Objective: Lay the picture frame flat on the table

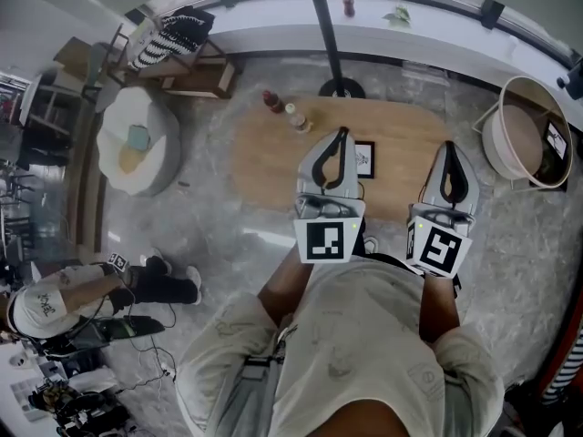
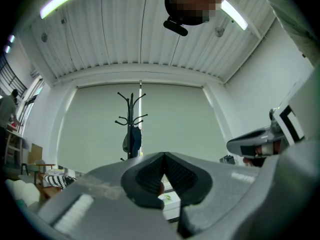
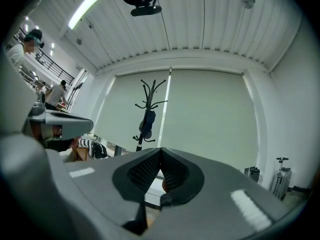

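The grey marbled floor (image 1: 228, 235) lies open all round a long wooden table (image 1: 273, 167) with rounded ends. Its near edge runs just ahead of the person holding the tools. To the table's right stands a round white tub (image 1: 493, 144), apart from the table's end, and to its left a white round seat (image 1: 117, 148) with a strip of floor between. A coat stand (image 1: 329, 39) rises from a dark base at the table's far edge. The left gripper (image 1: 341, 132) is held over the table's middle and the right gripper (image 1: 449, 146) over its right end. Each has its jaws pressed together tip to tip with nothing between them, as each gripper's own view shows. The picture frame (image 1: 365, 160) is on the table just right of the left gripper, whose body covers the frame's left edge. Whether the frame leans or lies flat cannot be told from above. Bare wood spreads from the frame to the right gripper, and more lies left of the left gripper. Two small bottles (image 1: 284, 110) stand close together near the far edge, well apart from the frame.
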Demonstrator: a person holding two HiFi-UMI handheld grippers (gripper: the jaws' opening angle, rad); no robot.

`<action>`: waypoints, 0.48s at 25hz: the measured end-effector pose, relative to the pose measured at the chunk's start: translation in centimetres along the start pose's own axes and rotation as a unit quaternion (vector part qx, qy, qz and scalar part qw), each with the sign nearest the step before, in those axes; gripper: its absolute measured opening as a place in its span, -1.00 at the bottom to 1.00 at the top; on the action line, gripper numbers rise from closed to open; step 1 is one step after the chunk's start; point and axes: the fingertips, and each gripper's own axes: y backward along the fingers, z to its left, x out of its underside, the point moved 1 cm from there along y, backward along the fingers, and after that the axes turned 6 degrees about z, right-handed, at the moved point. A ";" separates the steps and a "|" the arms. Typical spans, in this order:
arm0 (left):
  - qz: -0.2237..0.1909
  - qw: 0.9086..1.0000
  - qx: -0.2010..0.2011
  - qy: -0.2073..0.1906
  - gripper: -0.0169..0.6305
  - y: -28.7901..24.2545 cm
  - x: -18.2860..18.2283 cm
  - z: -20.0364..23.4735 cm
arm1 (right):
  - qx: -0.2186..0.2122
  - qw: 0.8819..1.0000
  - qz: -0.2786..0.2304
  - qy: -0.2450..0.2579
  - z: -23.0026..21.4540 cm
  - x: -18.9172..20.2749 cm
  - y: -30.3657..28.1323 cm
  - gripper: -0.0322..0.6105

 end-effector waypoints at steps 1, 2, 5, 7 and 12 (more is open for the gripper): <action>-0.005 1.000 0.000 -0.005 -0.93 0.0 -0.1 0.0 | 0.000 1.000 0.001 0.001 0.0 0.1 0.0 -0.89; -0.004 1.000 0.000 -0.007 -0.93 -0.1 -0.1 0.0 | 0.000 1.000 0.002 0.001 -0.1 0.2 -0.1 -0.89; -0.006 1.000 -0.002 -0.005 -0.93 -0.1 -0.1 -0.2 | 0.001 1.000 0.002 0.000 -0.3 0.3 -0.1 -0.89; -0.008 1.000 -0.002 -0.007 -0.93 -0.2 -0.4 -0.3 | 0.001 1.000 0.002 -0.001 -0.4 0.2 -0.2 -0.89; -0.009 1.000 -0.003 -0.011 -0.93 -0.2 -0.4 -0.3 | -0.002 1.000 0.008 0.000 -0.3 0.5 -0.2 -0.89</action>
